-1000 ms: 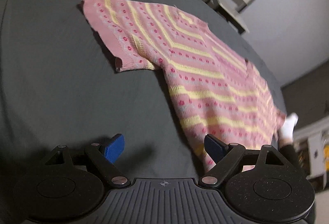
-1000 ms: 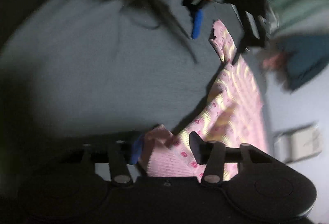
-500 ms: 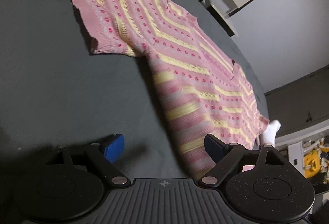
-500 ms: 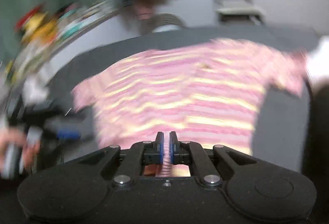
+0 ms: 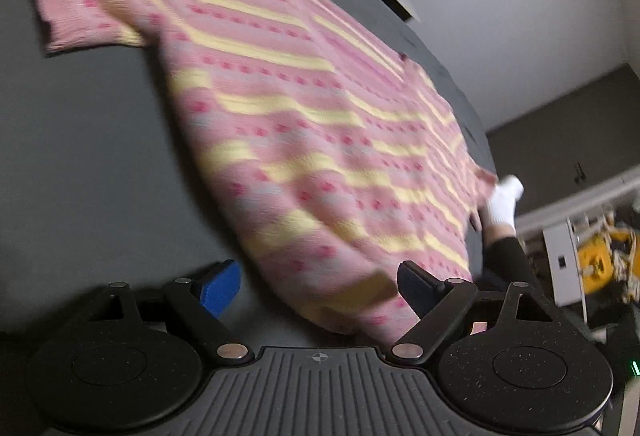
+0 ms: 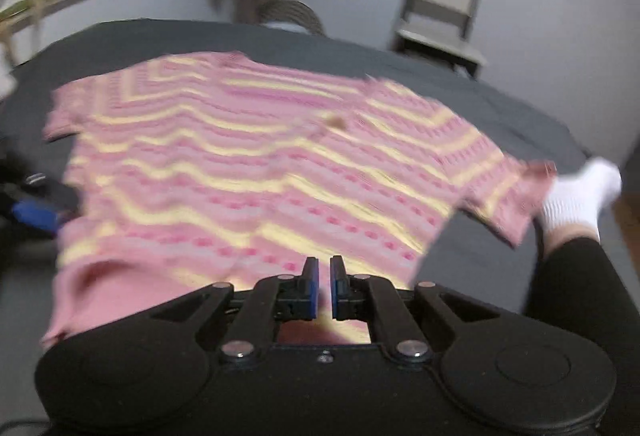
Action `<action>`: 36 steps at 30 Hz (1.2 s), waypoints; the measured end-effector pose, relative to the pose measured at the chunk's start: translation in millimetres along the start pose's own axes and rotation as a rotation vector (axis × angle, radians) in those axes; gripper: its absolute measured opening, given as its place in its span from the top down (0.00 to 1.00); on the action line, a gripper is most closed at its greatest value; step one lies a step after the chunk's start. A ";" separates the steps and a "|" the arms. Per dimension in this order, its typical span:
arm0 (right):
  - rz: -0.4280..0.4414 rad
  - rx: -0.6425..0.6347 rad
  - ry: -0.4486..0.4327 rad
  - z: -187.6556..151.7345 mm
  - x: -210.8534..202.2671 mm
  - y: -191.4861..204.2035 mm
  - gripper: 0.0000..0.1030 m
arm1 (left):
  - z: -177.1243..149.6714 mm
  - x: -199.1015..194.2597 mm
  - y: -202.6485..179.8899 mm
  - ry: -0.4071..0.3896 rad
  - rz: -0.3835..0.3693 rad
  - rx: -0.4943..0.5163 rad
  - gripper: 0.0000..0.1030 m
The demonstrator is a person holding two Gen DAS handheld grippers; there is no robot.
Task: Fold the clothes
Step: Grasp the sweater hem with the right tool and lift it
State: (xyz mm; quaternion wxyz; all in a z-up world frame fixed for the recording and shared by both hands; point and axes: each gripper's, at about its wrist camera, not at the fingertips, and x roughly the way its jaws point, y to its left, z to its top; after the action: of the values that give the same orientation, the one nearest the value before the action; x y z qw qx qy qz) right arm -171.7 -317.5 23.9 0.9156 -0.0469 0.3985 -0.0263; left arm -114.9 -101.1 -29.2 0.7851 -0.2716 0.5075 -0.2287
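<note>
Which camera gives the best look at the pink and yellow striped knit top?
The right wrist view: the pink and yellow striped knit top shows whole there, both short sleeves spread on the dark grey cover, though blurred. The left wrist view sees it obliquely from one side, its far sleeve foreshortened.

A dark grey cloth-covered surface point(image 6: 460, 83) is carrying everything here. A pink knit top point(image 6: 256, 171) with yellow zigzag stripes is lying spread on it, sleeves reaching toward nine and three o'clock. A white-socked foot point(image 6: 576, 195) is resting at three o'clock, touching one sleeve.
</note>
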 end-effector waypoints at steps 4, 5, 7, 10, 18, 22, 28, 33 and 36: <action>0.158 0.063 -0.054 0.0 -34.0 0.7 0.86 | -2.7 0.5 -4.8 -0.003 -0.037 -0.014 0.17; 0.234 0.053 -0.067 -2.2 -49.0 7.8 0.83 | -2.2 2.0 -5.4 0.003 -0.039 -0.017 0.17; 0.359 0.011 -0.062 -8.0 -70.7 25.4 0.60 | -0.5 4.5 -8.2 0.007 -0.041 -0.017 0.17; 0.446 -0.049 0.007 -20.9 -80.3 57.6 0.58 | 2.9 0.8 -13.8 -0.013 -0.062 -0.018 0.17; 0.357 -0.067 0.065 -40.6 -55.3 101.5 0.61 | -1.0 -15.0 -15.5 -0.035 -0.096 -0.020 0.17; 0.353 -0.013 0.068 -44.7 -46.1 102.1 0.82 | -5.6 -26.5 -7.6 -0.049 -0.094 -0.032 0.17; 0.382 0.010 0.068 -48.6 -30.0 98.8 0.96 | -7.8 -55.4 13.3 -0.129 -0.092 -0.102 0.17; 0.591 0.238 -0.009 -37.4 -50.7 68.3 0.96 | -8.8 -81.8 36.0 -0.188 -0.068 -0.162 0.17; 0.813 0.404 -0.082 -26.6 -78.1 40.2 0.96 | -10.4 -97.1 47.3 -0.210 -0.045 -0.183 0.17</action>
State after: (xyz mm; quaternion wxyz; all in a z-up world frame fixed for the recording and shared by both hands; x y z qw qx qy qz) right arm -243.9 -272.7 58.4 0.8574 0.2918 0.3347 0.2602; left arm -157.5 -6.2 1.4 0.8005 -0.3760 0.4349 -0.1694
